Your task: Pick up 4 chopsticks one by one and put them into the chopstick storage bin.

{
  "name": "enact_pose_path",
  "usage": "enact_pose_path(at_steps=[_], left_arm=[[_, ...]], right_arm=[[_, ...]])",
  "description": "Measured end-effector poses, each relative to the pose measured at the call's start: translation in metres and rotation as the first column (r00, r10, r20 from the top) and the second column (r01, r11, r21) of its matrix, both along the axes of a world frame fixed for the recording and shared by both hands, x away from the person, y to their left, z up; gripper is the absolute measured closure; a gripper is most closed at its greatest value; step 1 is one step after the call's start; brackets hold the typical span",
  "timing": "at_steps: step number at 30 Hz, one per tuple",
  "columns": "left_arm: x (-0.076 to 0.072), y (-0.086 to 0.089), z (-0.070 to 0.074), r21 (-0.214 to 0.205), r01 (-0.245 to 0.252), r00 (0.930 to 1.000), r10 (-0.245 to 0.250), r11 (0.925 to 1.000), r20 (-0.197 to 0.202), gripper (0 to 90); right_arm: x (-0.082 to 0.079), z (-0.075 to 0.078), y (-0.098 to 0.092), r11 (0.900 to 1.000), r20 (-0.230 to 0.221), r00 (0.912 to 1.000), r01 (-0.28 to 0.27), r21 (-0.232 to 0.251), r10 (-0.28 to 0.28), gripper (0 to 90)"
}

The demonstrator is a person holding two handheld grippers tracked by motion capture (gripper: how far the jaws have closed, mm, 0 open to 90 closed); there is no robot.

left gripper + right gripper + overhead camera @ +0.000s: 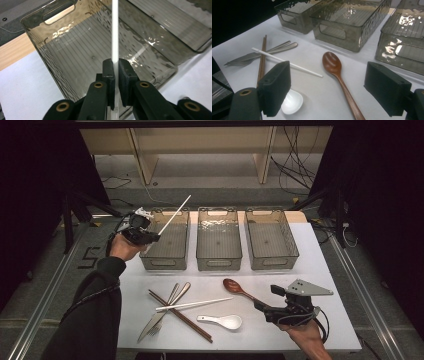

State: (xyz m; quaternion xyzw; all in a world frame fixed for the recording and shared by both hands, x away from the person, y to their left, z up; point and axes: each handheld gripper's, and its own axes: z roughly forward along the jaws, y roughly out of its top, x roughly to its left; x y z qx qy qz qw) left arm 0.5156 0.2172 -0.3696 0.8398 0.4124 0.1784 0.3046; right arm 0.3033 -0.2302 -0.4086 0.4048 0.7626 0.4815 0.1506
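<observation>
We have the left tongs (150,238) clamped on a white chopstick (175,213), tip toward 1 o'clock over the left bin (165,260); level it along the bin, lower, then release; right tongs (337,90) gape around the wooden spoon (337,72) handle on the table (300,270).

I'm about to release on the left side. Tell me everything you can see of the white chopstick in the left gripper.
The white chopstick is a thin, straight, smooth stick, plastic by its look. The left gripper is shut on its lower end, jaws pressing both sides. It slants up and away over the leftmost clear bin, with its free tip past the bin's far rim. It touches nothing else.
</observation>
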Motion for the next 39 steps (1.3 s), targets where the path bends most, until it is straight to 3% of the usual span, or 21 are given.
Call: enact_pose_path(at_steps=[8,17,34,37,39], left_arm=[[0.007,0.004,-0.007,-0.026,-0.028,0.9996,0.028,0.9993,0.011,83.6],[0.011,0.006,-0.020,-0.028,-0.045,0.9988,0.044,0.9986,-0.019,83.6],[0.016,0.009,-0.038,0.031,-0.093,0.9940,0.095,0.9952,-0.055,82.7],[0.015,0.010,-0.039,0.021,-0.121,0.9911,0.122,0.9924,-0.052,79.5],[0.014,0.011,-0.036,-0.011,-0.141,0.9885,0.140,0.9900,-0.058,69.0]], right_arm=[[0.000,0.000,0.000,1.0000,-0.002,1.0000,-0.002,0.001,0.002,22.0],[0.000,0.000,0.000,1.0000,-0.004,1.0000,-0.001,0.001,0.001,22.1],[0.000,-0.001,0.001,1.0000,-0.002,1.0000,-0.004,-0.001,0.004,22.2],[0.000,-0.001,0.000,1.0000,-0.003,1.0000,-0.003,0.000,0.003,22.2],[0.000,-0.001,0.000,1.0000,-0.003,1.0000,-0.004,-0.001,0.004,22.2]])
